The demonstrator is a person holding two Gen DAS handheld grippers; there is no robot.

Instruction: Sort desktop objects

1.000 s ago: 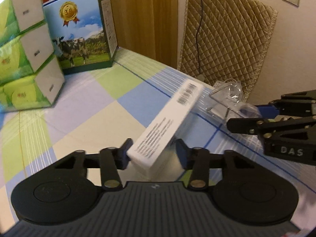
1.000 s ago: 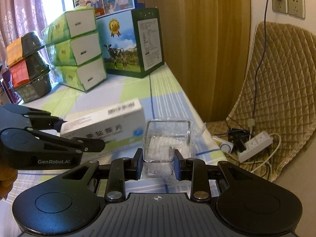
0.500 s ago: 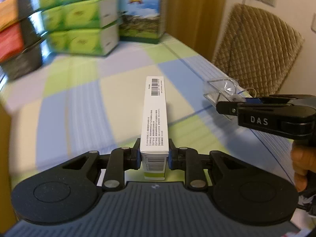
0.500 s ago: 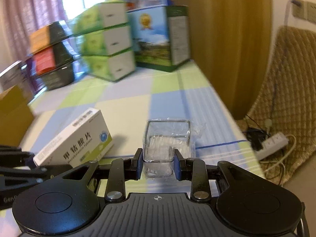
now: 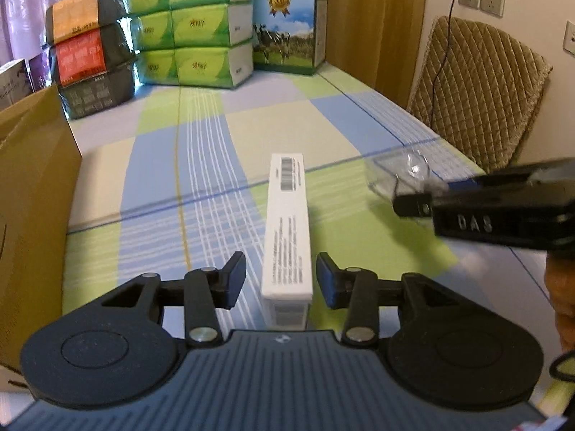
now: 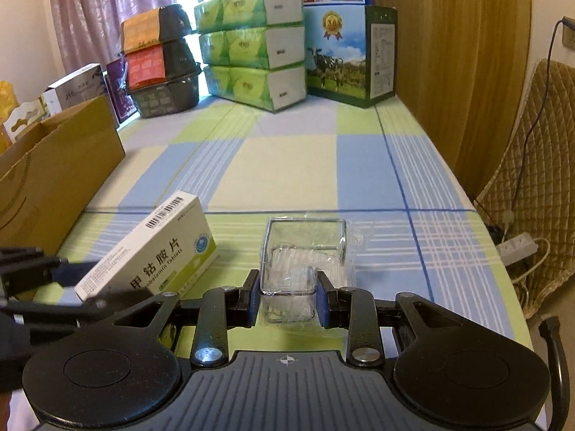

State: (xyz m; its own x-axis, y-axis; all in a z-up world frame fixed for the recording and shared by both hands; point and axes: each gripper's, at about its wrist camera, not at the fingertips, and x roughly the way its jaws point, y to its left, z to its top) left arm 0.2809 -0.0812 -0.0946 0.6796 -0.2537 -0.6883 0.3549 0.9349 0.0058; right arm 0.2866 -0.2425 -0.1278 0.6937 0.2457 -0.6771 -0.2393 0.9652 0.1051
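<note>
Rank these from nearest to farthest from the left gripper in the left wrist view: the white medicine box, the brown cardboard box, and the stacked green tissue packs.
1. White medicine box: between the open left gripper fingers, standing on the checked tablecloth.
2. Brown cardboard box: at the left edge.
3. Stacked green tissue packs: at the far end, left of centre.

Lighting: soft daylight, bright behind the sheer pink curtain (image 6: pixel 93 10).
Fisheye bending at edges; motion-blurred black right gripper (image 5: pixel 409 206); soft shadows.
</note>
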